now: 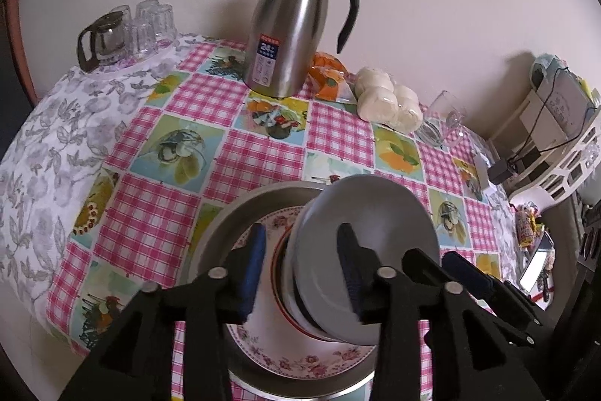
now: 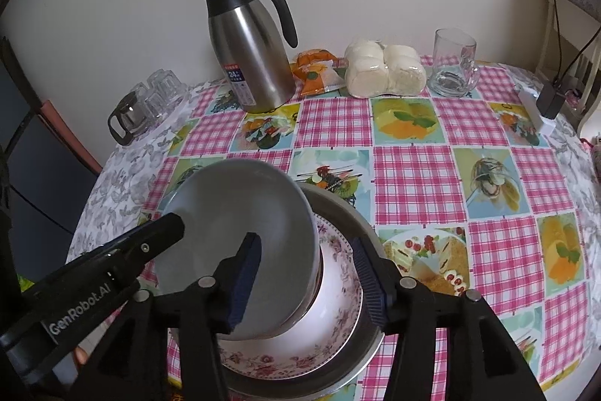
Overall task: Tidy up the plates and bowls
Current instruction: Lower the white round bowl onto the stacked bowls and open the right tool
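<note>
1. While straddling opposite walls of the top bowl [image 1: 368,213], parted and pressing on nothing: left gripper [image 1: 300,232] with one pad inside and one outside, right gripper [image 2: 305,241] likewise on the other side. Read as open on both sides, with clear gaps between pads and wall and nothing held.
2. Top bowl pale grey, nested in a lower bowl [image 2: 332,288], on a floral plate [image 2: 270,359], inside a steel pan [image 1: 225,224], all close to the near edge of the tabletop [image 2: 413,175]. Visibly tilted, not seated level.
3. Probably either letting go after stacking or preparing to seize; cannot tell which.
4. Possible trouble from here:
   - Catching the rim with an inside pad when pulling away, and tipping the already leaning bowl off the stack.
   - Closing unevenly, one side before the other, and twisting the bowl against the one beneath; likely chipping or scraping.
   - Nudging the whole pile toward the near edge, with little tabletop left there.
   - Squeezing smooth glazed ware too lightly and losing it mid-lift.
5. Less concern for the thermos jug [image 2: 248,55] and glass mug [image 2: 452,62], both well apart along the far edge.
</note>
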Demonstrator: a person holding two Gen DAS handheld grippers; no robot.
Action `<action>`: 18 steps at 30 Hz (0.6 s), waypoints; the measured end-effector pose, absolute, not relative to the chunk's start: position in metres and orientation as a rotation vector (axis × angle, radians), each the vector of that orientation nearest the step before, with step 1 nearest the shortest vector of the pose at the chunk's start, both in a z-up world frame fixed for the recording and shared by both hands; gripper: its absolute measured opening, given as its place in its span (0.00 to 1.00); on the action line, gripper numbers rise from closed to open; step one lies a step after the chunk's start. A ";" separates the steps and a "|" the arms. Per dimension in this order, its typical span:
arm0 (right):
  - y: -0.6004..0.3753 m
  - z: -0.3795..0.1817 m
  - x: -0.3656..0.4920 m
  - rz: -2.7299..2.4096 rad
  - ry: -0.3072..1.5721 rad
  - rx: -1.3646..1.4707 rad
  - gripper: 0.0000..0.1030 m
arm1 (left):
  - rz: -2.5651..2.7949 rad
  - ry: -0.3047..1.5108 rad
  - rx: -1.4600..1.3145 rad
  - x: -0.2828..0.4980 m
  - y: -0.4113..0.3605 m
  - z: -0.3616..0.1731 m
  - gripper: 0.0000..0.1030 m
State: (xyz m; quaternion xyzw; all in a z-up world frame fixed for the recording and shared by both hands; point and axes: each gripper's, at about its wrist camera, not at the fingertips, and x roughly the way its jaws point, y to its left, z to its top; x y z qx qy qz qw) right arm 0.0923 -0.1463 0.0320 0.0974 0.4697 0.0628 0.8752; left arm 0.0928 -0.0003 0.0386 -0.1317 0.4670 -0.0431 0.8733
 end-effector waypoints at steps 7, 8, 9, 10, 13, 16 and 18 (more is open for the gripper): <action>-0.149 0.031 0.094 0.116 0.982 0.202 0.72 | -0.047 0.967 -0.270 0.092 0.004 0.041 0.62; -0.149 0.031 0.094 0.115 0.982 0.201 0.73 | -0.039 0.971 -0.268 0.092 0.005 0.041 0.64; -0.150 0.031 0.094 0.115 0.984 0.199 0.73 | -0.030 0.973 -0.264 0.093 0.006 0.040 0.71; -0.150 0.030 0.095 0.113 0.985 0.199 0.74 | -0.020 0.973 -0.259 0.093 0.006 0.040 0.75; -0.152 0.030 0.095 0.105 0.984 0.198 0.80 | -0.003 0.968 -0.258 0.093 0.009 0.040 0.76; -0.153 0.029 0.095 0.098 0.982 0.200 0.81 | 0.018 0.967 -0.257 0.094 0.010 0.040 0.78; -0.154 0.029 0.094 0.094 0.980 0.203 0.84 | 0.033 0.966 -0.248 0.094 0.011 0.039 0.83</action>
